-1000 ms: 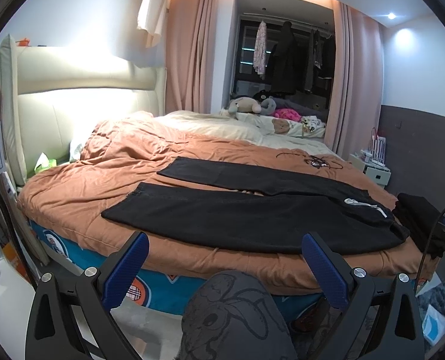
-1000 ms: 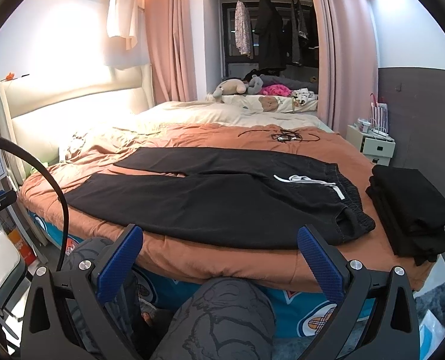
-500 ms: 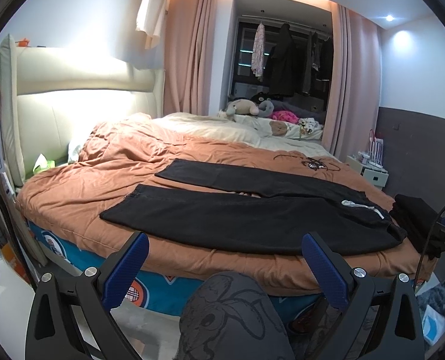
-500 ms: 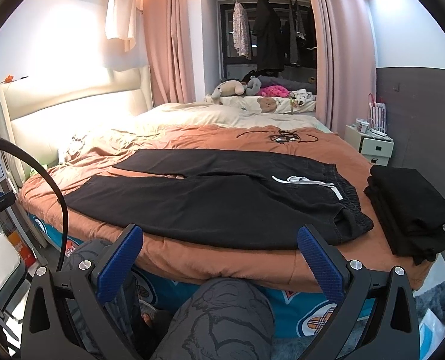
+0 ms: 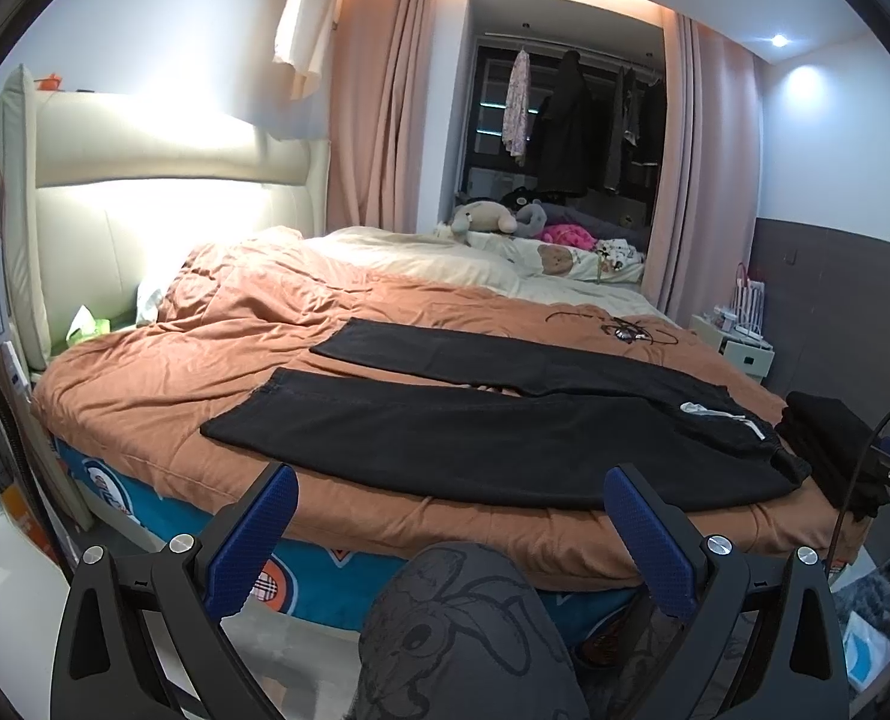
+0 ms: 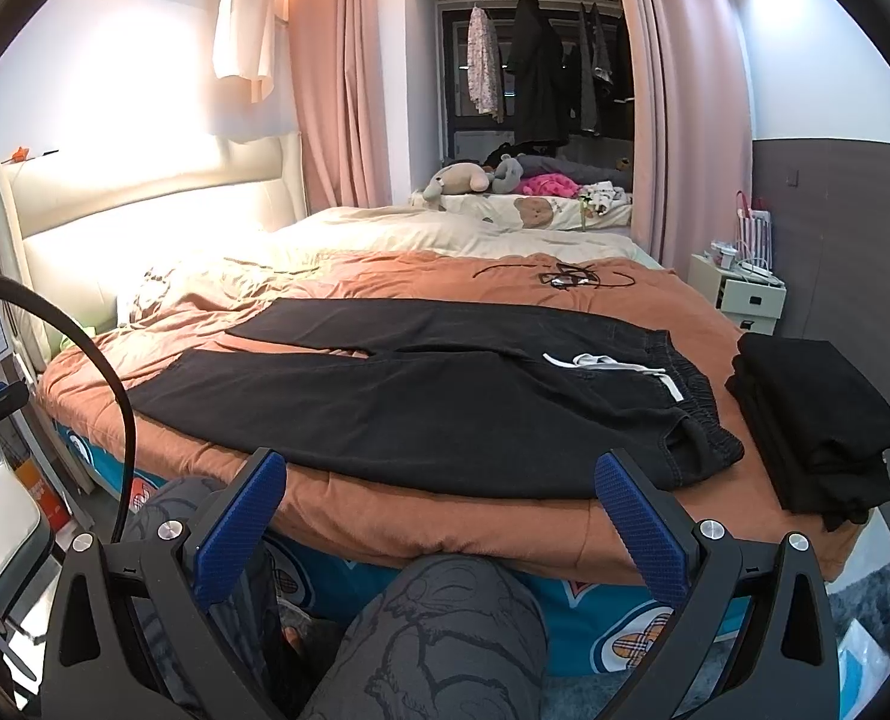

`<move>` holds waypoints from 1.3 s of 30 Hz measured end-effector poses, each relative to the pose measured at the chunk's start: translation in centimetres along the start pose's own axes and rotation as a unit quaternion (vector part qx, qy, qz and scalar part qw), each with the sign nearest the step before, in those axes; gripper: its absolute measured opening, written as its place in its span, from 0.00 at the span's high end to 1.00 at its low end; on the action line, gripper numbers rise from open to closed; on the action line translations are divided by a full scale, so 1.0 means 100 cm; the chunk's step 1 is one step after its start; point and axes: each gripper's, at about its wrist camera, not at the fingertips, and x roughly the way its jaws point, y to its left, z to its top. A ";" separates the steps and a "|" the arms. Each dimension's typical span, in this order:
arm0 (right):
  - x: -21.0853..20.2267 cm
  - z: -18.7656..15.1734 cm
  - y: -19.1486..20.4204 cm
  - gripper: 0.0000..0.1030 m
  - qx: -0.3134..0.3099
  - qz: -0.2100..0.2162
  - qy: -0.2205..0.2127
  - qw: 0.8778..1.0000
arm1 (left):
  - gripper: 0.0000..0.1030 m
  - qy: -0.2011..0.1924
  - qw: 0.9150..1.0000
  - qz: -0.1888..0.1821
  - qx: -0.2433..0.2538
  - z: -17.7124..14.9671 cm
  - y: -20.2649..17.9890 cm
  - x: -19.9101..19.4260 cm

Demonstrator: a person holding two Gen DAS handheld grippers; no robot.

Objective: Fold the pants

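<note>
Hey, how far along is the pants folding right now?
Done: the black pants lie spread flat on the orange blanket, legs apart, and a folded dark stack sits beside the waistband. In hand: nothing; the left gripper and right gripper are both off the bed edge, jaws open and empty. Left: every fold on these pants.

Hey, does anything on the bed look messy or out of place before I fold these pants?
Nothing on the pants themselves: they lie flat, legs spread apart, white drawstring loose on the waistband. The one stray thing is a tangle of dark cords on the orange cover beyond them, clear of the pants.
</note>
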 end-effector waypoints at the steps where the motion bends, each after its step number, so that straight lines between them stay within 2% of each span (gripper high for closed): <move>1: 0.000 0.000 0.000 0.00 0.000 0.000 0.000 1.000 | 0.00 0.001 1.000 0.000 -0.001 0.000 0.000 0.001; 22: -0.001 0.000 -0.001 0.00 0.000 0.000 0.001 1.000 | 0.00 -0.004 1.000 0.005 -0.009 -0.001 -0.002 -0.003; 39: 0.012 0.010 -0.014 0.00 0.018 -0.002 0.014 1.000 | 0.00 0.015 0.999 0.000 -0.044 0.007 0.013 0.026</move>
